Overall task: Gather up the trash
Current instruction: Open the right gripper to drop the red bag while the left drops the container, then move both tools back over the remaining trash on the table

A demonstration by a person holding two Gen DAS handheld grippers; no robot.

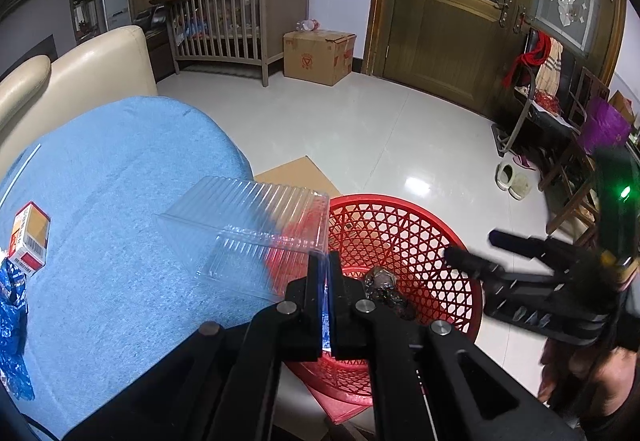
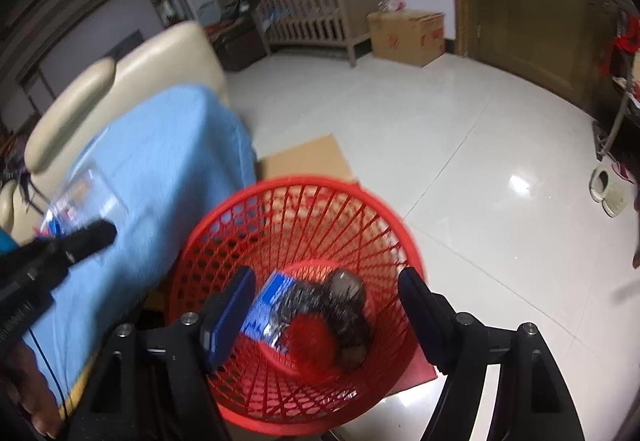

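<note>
Hovering over the red basket (image 2: 304,281), the right tongs (image 2: 326,305) stand spread with nothing between them; a blue wrapper (image 2: 268,305) and dark crumpled trash (image 2: 344,305) lie on the basket's bottom. The left tongs (image 1: 325,261) are pressed together, pinching the edge of a clear plastic clamshell (image 1: 248,229) above the blue-covered counter (image 1: 120,201), right beside the basket rim. Risk now: that thin, slick lid could slip or catch the rim and tumble onto the floor. A small carton (image 1: 30,239) waits on the counter.
</note>
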